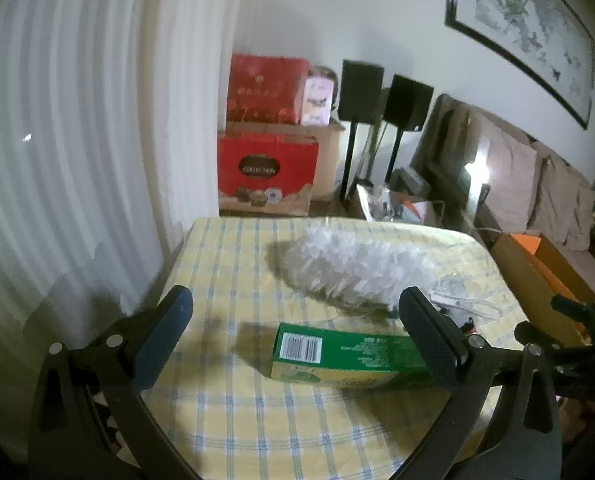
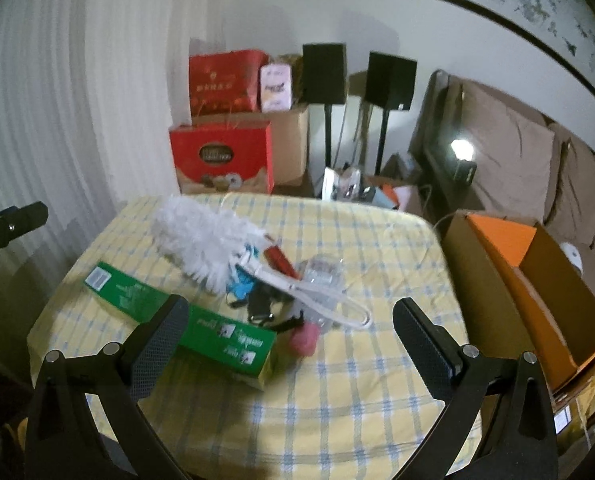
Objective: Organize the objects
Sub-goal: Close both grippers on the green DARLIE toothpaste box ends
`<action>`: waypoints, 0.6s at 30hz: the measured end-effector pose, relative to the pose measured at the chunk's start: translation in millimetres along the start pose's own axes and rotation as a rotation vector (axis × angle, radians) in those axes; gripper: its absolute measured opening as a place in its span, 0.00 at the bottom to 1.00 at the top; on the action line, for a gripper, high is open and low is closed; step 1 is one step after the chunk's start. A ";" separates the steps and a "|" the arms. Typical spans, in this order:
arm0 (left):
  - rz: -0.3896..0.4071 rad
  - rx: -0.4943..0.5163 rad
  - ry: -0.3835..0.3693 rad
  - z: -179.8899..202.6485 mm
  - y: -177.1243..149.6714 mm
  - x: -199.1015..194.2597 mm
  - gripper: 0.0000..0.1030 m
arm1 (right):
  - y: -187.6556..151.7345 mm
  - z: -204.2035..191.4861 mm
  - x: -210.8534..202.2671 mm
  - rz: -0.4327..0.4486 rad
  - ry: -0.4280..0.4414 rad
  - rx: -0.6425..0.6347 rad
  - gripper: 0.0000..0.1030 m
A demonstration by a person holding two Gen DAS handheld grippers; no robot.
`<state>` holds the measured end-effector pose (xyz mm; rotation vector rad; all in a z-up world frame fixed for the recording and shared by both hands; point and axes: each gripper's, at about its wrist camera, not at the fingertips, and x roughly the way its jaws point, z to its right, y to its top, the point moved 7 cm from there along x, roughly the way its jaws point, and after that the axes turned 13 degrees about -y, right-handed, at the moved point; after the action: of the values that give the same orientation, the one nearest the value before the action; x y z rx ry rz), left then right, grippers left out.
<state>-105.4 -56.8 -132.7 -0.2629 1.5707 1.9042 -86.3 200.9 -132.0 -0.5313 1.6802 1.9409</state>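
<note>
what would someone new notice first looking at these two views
A fluffy white feather duster lies across the far part of the yellow checked tablecloth, its white handle running into a clutter of small things. In front of it lies a long green cardboard box, and an open brown-and-orange cardboard box stands just right of the table.

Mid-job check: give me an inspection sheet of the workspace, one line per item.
Surface: table under a yellow checked cloth.
Job's things: green box lying flat near the front; white duster behind it, its handle pointing right.
Clutter: small pile by the handle: a pink object, a blue item, a red item, clear plastic, dark bits; details blurred.
Grippers: left gripper open above the green box; right gripper open above the pile; both empty.
Cables: nothing seen for certain.
Surroundings: open orange-lined cardboard box right of the table; red gift bags, two speakers on stands, sofa, curtain.
</note>
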 end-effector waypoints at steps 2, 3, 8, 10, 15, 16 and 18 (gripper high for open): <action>-0.034 -0.017 -0.024 -2.8 -5.2 6.7 0.99 | -5.2 -2.9 4.6 -0.021 0.011 -0.005 1.00; -0.051 -0.026 -0.034 -4.5 -8.5 10.2 0.99 | -7.0 -4.6 6.8 -0.030 0.019 -0.007 1.00; -0.093 -0.043 -0.025 -12.2 -20.3 22.8 0.99 | -13.9 -11.7 15.1 -0.061 0.045 -0.018 1.00; -0.107 -0.047 -0.030 -15.0 -24.8 27.0 0.98 | -17.0 -14.7 19.1 -0.075 0.058 -0.019 1.00; -0.172 -0.063 -0.098 -13.8 -37.5 41.6 0.90 | -30.4 -26.8 34.0 -0.141 0.103 -0.012 1.00; -0.190 -0.072 -0.124 -11.8 -41.5 44.8 0.86 | -32.5 -28.9 36.5 -0.150 0.106 -0.016 1.00; -0.212 -0.078 -0.157 -7.8 -47.8 49.1 0.84 | -36.5 -33.2 39.3 -0.164 0.111 -0.026 1.00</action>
<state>-117.0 -43.5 -199.3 -0.2939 1.3132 1.7779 -96.5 176.7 -189.4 -0.7748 1.6249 1.8464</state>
